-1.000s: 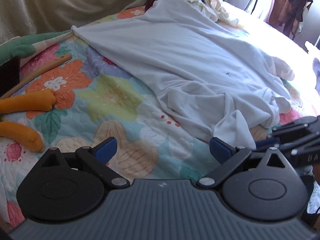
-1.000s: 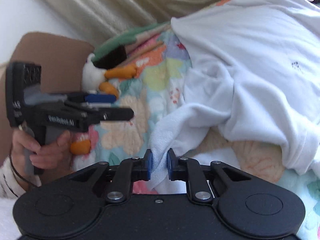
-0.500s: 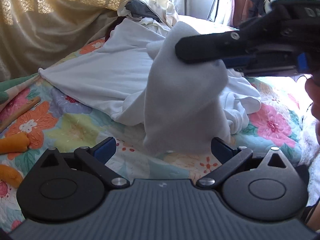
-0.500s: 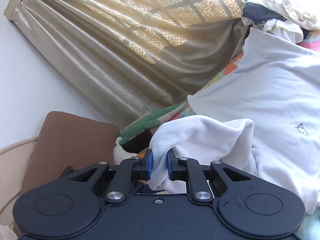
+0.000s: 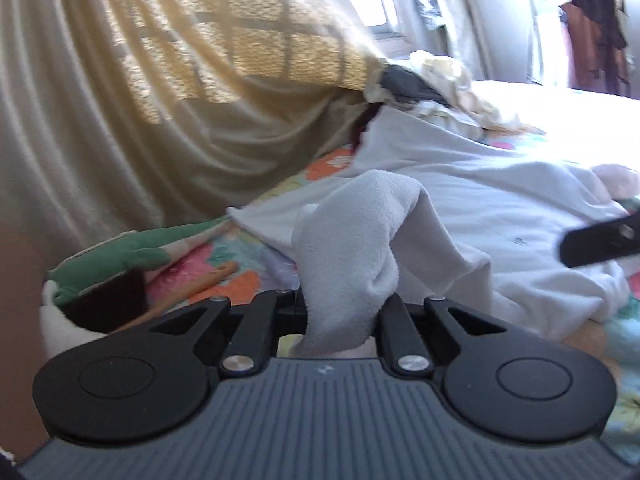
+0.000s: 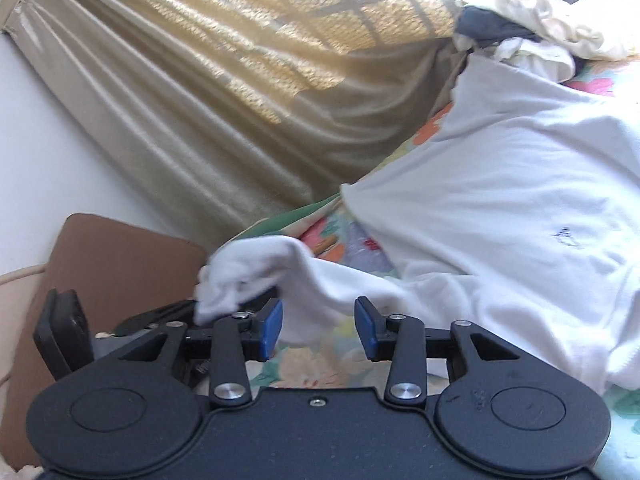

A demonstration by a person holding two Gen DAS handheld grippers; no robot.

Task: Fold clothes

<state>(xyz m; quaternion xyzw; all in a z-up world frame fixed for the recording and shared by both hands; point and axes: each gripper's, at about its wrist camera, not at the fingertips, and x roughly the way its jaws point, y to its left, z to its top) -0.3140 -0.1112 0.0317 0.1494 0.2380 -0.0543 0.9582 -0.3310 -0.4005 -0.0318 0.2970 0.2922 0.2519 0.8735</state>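
Observation:
A white long-sleeved top (image 5: 500, 216) lies spread on a floral quilt (image 5: 224, 272). One fleecy end of it, a sleeve or corner (image 5: 352, 248), is lifted off the bed. My left gripper (image 5: 342, 304) is shut on that end, and the cloth hides its pads. In the right wrist view the top (image 6: 500, 200) shows a small dark logo. There my right gripper (image 6: 320, 328) stands open, with only quilt between its blue pads. The raised cloth (image 6: 256, 272) drapes over the left gripper (image 6: 168, 316) just left of it. One black right finger (image 5: 600, 240) shows at the left view's right edge.
A gold curtain (image 6: 240, 100) hangs along the far side of the bed. A heap of other clothes (image 5: 436, 84) sits at the top's far end. A green plush toy (image 5: 120, 256) and a brown cushion (image 6: 112, 264) lie to the left. A clothes rack (image 5: 592, 36) stands far right.
The right gripper, which held the lifted cloth end, has opened and let it go. The left gripper, wide open before, has shut on that same end.

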